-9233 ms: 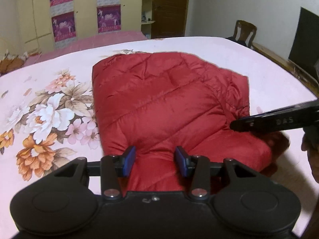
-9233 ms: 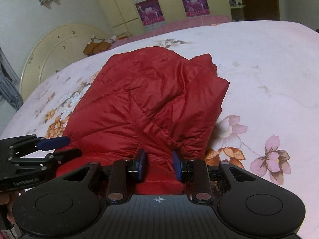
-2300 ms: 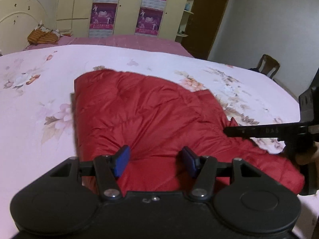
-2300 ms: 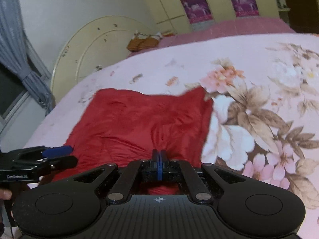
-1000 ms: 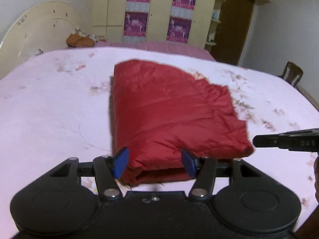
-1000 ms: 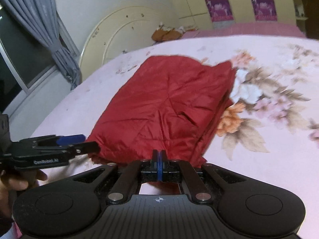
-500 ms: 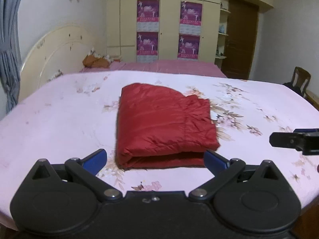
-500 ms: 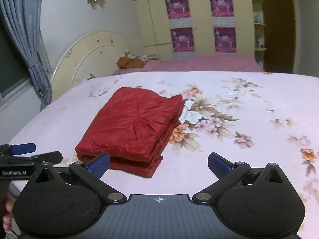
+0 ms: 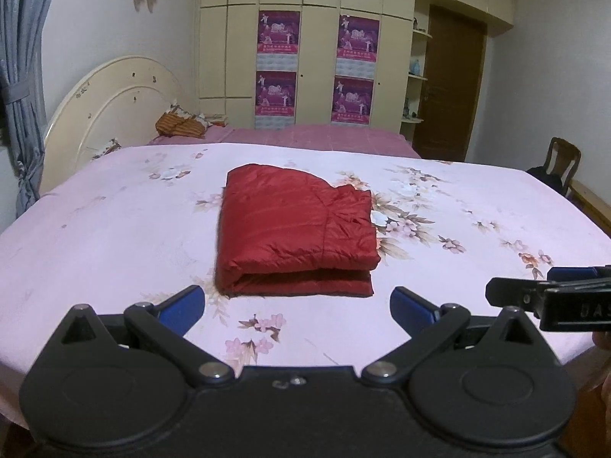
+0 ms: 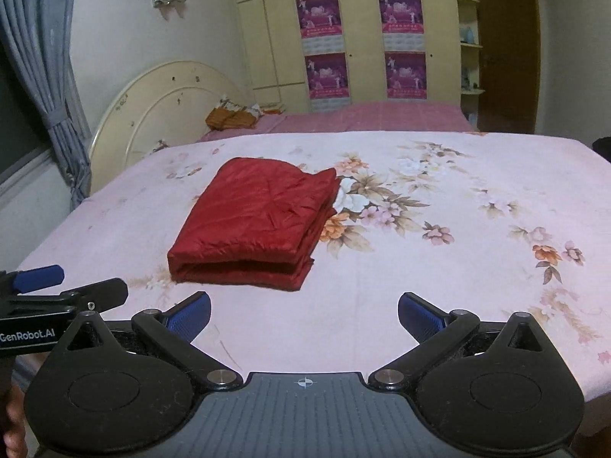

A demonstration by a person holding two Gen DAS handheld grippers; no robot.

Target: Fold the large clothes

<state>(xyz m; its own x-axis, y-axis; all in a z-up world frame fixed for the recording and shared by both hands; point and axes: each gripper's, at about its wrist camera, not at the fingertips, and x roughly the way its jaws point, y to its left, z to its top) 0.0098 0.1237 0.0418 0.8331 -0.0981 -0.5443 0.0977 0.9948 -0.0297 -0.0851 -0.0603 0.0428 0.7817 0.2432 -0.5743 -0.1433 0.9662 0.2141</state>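
A red padded jacket (image 9: 294, 229) lies folded into a neat rectangle in the middle of the pink floral bed (image 9: 114, 236). It also shows in the right wrist view (image 10: 256, 225), its folded edge facing me. My left gripper (image 9: 298, 305) is wide open and empty, held back from the jacket near the bed's front edge. My right gripper (image 10: 303, 315) is wide open and empty too, equally far back. Each gripper shows at the side of the other's view: the right one (image 9: 550, 297), the left one (image 10: 57, 286).
A cream headboard (image 9: 110, 114) stands at the left, with a grey curtain (image 10: 42, 87) beside it. A second pink bed (image 9: 313, 139) and a wardrobe with purple posters (image 9: 317, 68) are behind. A wooden chair (image 9: 561, 160) and a brown door (image 9: 450, 87) are at the right.
Both grippers have pulled further back from the folded jacket and stay wide open. A second ago the right gripper was shut at the jacket's edge. The jacket lies still.
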